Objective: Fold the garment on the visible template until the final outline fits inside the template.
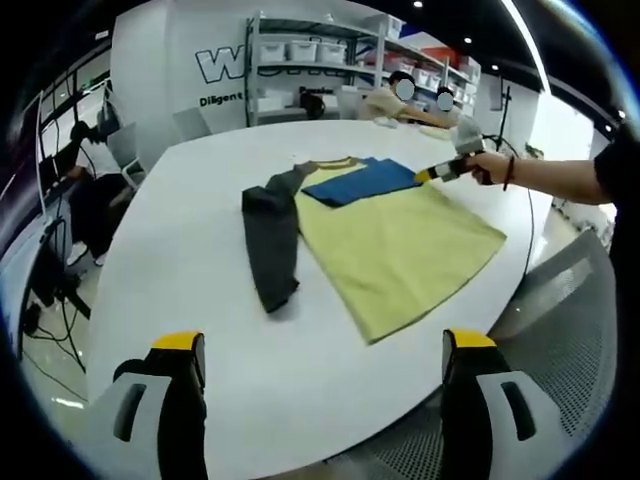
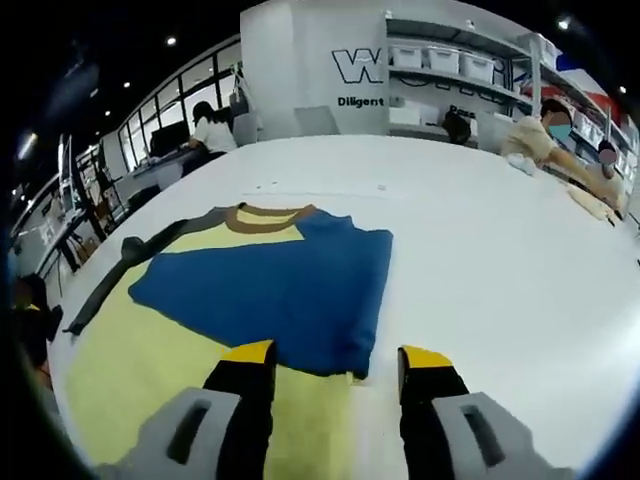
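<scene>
Done: blue sleeve [image 2: 290,290] folded over yellow shirt [image 1: 400,250].
Left: grey sleeve [image 1: 270,245], further folds.
Fingers: both pairs apart, empty.

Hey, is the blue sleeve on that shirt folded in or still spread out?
Folded in. The blue sleeve lies flat across the yellow body of the shirt, while the grey sleeve on the other side still lies off it on the table.

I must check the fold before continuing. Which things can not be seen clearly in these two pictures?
- Template: in neither view can I tell any outline on the white table; the garment may cover it.
- Grey sleeve: right gripper view, its lower end is cut off at the picture's edge.
- Blue sleeve: right gripper view, its near hem is partly behind the right tongs, jaws apart.
- Wall lettering: left gripper view, cut off by shelves.
</scene>
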`<state>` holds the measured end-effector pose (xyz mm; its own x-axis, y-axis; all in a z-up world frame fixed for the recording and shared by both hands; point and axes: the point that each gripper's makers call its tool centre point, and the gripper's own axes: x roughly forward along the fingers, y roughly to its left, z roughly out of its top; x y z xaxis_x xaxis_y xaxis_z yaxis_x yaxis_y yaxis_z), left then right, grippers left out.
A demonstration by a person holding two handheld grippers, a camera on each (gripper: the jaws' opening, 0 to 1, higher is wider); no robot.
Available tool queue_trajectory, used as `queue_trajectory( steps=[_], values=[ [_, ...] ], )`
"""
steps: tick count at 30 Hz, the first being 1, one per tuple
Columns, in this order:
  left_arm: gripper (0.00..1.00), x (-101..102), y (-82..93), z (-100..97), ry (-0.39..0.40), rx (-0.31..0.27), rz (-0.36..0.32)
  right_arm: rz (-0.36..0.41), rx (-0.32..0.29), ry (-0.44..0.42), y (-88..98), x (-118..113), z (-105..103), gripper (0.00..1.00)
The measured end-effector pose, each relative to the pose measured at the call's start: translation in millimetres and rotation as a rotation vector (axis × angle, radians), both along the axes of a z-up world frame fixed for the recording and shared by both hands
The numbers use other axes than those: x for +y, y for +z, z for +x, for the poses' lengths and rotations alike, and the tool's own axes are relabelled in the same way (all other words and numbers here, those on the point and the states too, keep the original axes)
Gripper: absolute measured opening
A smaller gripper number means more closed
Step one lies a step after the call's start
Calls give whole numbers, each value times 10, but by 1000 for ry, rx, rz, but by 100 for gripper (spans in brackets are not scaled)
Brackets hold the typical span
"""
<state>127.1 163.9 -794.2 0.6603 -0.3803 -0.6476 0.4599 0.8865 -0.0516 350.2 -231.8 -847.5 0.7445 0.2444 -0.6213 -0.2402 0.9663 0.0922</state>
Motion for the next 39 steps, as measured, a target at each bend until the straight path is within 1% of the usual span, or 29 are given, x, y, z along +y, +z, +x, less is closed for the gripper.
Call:
queue_trajectory(
  steps=[3,4,6,9,12,14,16,17,19,23,25,29,30,34,35,37,39],
  values=[
    [93,6,7,29,5,-5,5,68,-23,-3,93,70,-42,65],
    [93,9,12,37,7,-7,7,78,-22,2,110,85,-62,67],
    [93,10,17,47,8,-9,9,84,-23,11,148,108,-100,73],
    [93,16,17,70,11,-10,11,86,-55,30,238,146,-129,83],
    [93,12,16,96,13,-12,15,125,-68,51,358,227,-214,90],
    [92,7,18,110,15,-12,14,126,-78,61,410,254,-254,95],
    [91,9,20,126,18,-13,15,122,-83,77,454,288,-302,98],
    [90,8,24,142,18,-16,16,118,-94,101,508,329,-350,99],
    [88,20,22,174,19,-20,24,104,-97,127,556,367,-418,99],
    [87,61,14,240,29,-23,45,84,-109,161,635,420,-523,99],
    [86,71,19,275,30,-27,54,70,-124,184,708,457,-602,99],
    [83,77,20,349,27,-37,63,76,-132,221,797,520,-733,99],
    [82,79,9,372,27,-37,66,77,-131,240,824,555,-807,99],
    [78,87,-24,432,29,-39,79,75,-136,280,882,628,-962,99],
    [77,110,-38,450,46,-36,86,72,-135,286,898,642,-1010,99],
    [73,173,-78,497,72,-28,101,74,-152,286,957,654,-1076,99],
    [68,209,-102,521,89,-17,99,78,-164,289,1002,664,-1123,99]
  ],
)
